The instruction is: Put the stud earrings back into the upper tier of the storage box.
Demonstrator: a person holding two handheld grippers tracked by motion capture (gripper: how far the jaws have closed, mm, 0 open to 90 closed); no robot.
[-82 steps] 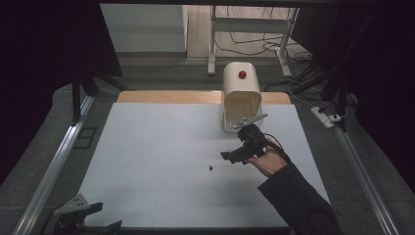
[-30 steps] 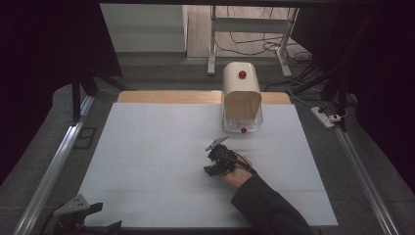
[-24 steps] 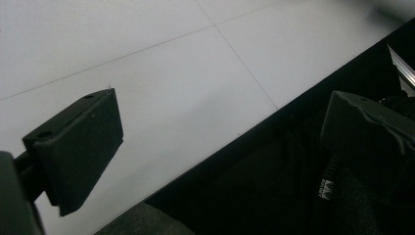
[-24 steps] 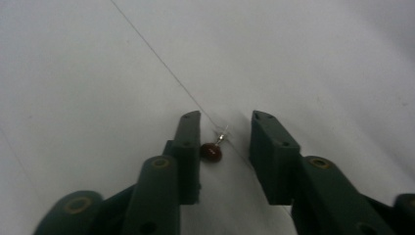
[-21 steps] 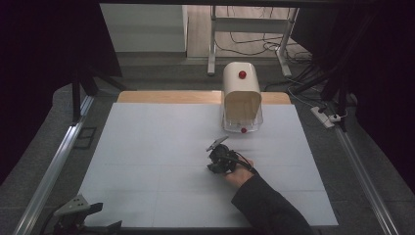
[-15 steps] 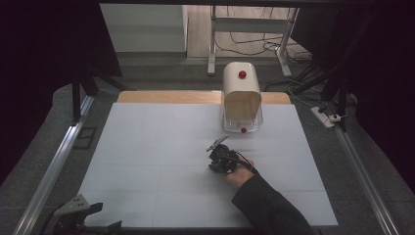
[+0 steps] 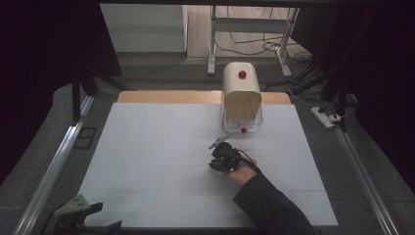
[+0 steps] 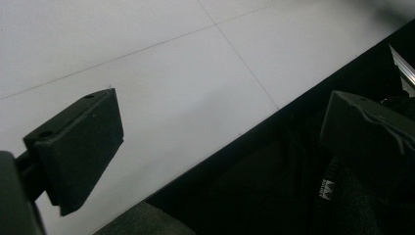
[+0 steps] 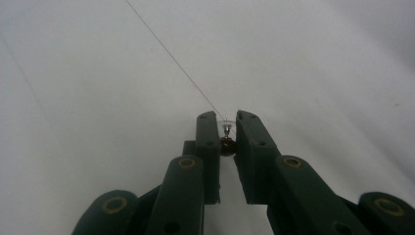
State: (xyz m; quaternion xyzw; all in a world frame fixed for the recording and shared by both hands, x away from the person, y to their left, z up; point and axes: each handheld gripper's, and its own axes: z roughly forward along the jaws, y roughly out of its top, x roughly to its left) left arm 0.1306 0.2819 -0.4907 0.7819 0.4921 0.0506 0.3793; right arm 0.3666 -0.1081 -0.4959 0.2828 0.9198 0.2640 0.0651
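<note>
While I watch from above, my right gripper sits on the white table, just in front of the cream box, which I take as my landmark. That box is a rounded, smooth-sided housing with an arched top, a red button on its upper face and a clear plastic tray at its open mouth, where a second red dot shows. My right hand comes in behind the gripper, on the side away from the box, with a dark sleeve trailing toward the near edge of the table.

Along the right gripper's own camera, the two matte black jaws, flat-faced and studded with brass-ringed screw holes, are drawn almost together. Between their tips sits a small bead, dark, round and glossy, with a thin metal pin and a clear disc rising from it. The jaws press it from both sides, so I read it as gripped. It is held just over the table surface, near the box and on its front side. The table top is smooth and pale, crossed by faint thin seams.

My left gripper rests far from the box, at the near left corner of the table, a grey three-cornered plate on top. In its own view the blocky black jaws stand wide apart with nothing between them, over the table's edge and dark floor.
</note>
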